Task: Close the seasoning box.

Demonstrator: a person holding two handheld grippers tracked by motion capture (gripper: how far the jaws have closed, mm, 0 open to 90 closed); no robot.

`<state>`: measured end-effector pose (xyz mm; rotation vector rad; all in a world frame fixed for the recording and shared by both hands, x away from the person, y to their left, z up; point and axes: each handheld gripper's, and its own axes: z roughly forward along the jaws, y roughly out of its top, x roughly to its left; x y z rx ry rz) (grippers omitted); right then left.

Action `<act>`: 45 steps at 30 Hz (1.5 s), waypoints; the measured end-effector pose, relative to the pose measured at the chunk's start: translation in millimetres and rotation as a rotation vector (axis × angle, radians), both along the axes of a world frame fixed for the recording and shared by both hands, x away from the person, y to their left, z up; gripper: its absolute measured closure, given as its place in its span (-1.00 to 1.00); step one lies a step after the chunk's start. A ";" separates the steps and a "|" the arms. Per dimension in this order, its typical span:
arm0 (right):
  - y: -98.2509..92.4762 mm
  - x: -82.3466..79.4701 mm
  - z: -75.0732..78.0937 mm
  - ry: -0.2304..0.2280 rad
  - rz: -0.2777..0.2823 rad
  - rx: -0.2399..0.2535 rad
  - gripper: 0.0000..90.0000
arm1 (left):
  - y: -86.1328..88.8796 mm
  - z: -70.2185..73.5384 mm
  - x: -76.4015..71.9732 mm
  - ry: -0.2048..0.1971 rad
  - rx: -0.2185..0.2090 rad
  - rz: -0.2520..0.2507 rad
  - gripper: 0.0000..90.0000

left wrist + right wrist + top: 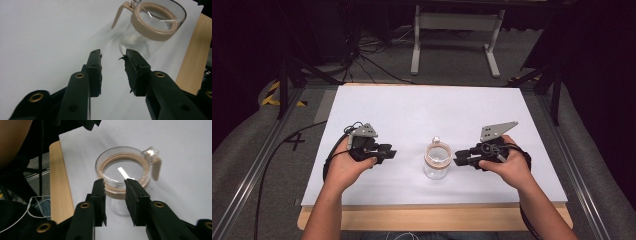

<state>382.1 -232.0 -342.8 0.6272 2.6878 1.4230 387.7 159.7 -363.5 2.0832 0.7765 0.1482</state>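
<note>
A small clear glass jug (437, 159) with a beige collar and a beige handle stands upright on the white board (427, 107), near its front middle. It looks empty. My left gripper (392, 153) is open, a short way to the jug's left and pointing at it. In the left gripper view the jug (152, 27) is just beyond the open gripper (113, 58), apart from it. My right gripper (457, 160) is open and close against the jug's right side. In the right gripper view the gripper (115, 186) sits in front of the jug's rim (123, 170), with nothing between its fingers.
The board lies on a wooden table whose front edge (437, 217) runs along the bottom. Metal rails (257, 175) flank the table on both sides. Behind it on the floor are a white stand (457, 35) and loose cables (362, 55).
</note>
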 end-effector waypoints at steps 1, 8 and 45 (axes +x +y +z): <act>-3.9 0.3 2.2 -0.007 -0.011 0.006 0.46 | 0.4 -0.5 -0.6 -0.004 -0.015 0.012 0.40; -37.1 7.5 12.2 -0.091 -0.108 0.031 0.13 | 12.4 -1.7 1.7 -0.021 -0.005 0.057 0.24; -116.6 72.3 -97.1 -0.047 -0.418 -0.163 -0.03 | 31.3 -69.9 35.6 0.052 0.125 0.181 -0.17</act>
